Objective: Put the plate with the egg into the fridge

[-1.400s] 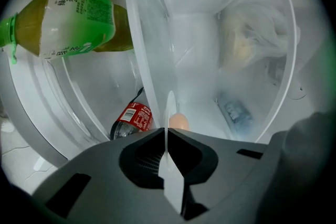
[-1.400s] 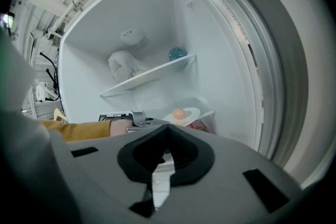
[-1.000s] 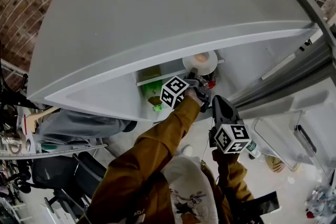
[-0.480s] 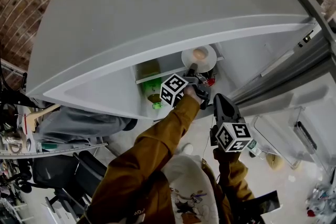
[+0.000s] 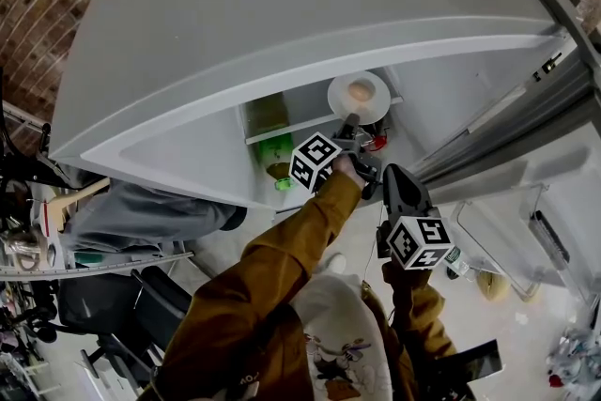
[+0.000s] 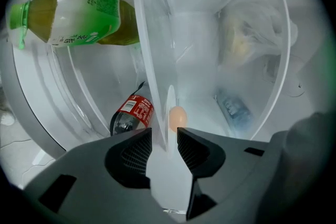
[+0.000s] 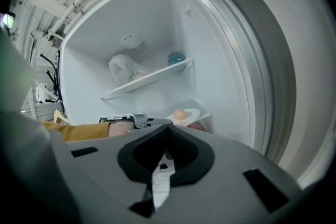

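Note:
A white plate [image 5: 373, 103] with a brown egg [image 5: 360, 91] on it rests on the fridge's lower shelf [image 5: 282, 131]. My left gripper [image 5: 349, 121] reaches into the fridge at the plate's near rim. In the left gripper view the plate [image 6: 170, 105] shows edge-on between the jaws, with the egg [image 6: 178, 118] just beyond them. The left gripper [image 6: 164, 136] is open; its jaws have just been opening and the pads stand off the rim. My right gripper [image 5: 392, 172] hangs shut and empty outside the fridge, lower right. From the right gripper [image 7: 167, 136] I see the plate [image 7: 191, 114] and egg [image 7: 179, 114] on the shelf.
A green tea bottle [image 6: 73, 13] and a cola bottle [image 6: 128, 115] lie beyond the shelf edge. A plastic bag [image 7: 126, 66] and a blue item [image 7: 176, 57] sit on the upper shelf [image 7: 149, 78]. The open fridge door [image 5: 507, 230] stands at the right, with chairs and clutter at the left.
The plate with the egg stays on the shelf and the left gripper remains at its rim. The right gripper has not moved. The head view has shifted slightly.

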Action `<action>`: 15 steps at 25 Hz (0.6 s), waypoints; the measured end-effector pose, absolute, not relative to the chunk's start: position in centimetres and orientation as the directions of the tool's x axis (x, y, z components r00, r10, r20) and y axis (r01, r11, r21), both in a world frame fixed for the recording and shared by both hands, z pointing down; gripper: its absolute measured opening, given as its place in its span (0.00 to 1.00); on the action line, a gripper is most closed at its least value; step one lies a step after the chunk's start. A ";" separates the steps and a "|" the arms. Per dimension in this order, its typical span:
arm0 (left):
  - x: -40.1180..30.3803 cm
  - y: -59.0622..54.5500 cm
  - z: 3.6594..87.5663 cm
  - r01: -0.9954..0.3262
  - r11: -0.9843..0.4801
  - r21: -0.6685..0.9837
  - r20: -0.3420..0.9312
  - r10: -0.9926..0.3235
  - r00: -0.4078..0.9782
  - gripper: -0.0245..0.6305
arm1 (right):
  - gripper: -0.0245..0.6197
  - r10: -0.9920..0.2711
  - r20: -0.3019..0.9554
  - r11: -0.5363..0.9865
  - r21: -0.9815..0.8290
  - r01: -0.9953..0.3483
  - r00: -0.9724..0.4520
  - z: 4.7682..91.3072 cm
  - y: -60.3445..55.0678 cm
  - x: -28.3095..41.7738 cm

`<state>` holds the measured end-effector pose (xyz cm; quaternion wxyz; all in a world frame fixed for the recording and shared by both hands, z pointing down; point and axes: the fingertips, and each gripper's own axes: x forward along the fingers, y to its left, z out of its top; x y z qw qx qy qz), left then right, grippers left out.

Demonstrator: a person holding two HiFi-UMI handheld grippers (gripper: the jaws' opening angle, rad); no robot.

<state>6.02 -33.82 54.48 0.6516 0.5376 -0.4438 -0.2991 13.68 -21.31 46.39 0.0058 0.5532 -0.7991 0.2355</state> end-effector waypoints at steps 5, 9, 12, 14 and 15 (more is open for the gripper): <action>6.6 -33.4 54.6 -0.091 0.248 0.964 0.262 -0.852 0.453 0.24 | 0.05 -0.881 0.270 0.277 -0.371 -0.886 -0.388 46.5 -21.1 13.6; 6.9 -33.3 54.7 -0.105 0.257 0.961 0.276 -0.840 0.468 0.14 | 0.05 -0.883 0.267 0.277 -0.370 -0.887 -0.387 46.4 -21.2 13.5; 6.9 -33.4 54.6 -0.112 0.255 0.961 0.277 -0.839 0.469 0.10 | 0.05 -0.882 0.269 0.277 -0.369 -0.887 -0.388 46.4 -21.2 13.4; 6.9 -33.6 54.4 -0.115 0.250 0.961 0.274 -0.839 0.471 0.07 | 0.05 -0.883 0.268 0.277 -0.368 -0.888 -0.386 46.3 -21.2 13.4; 6.9 -33.6 54.4 -0.115 0.249 0.962 0.273 -0.838 0.471 0.07 | 0.05 -0.883 0.268 0.276 -0.368 -0.888 -0.386 46.3 -21.2 13.4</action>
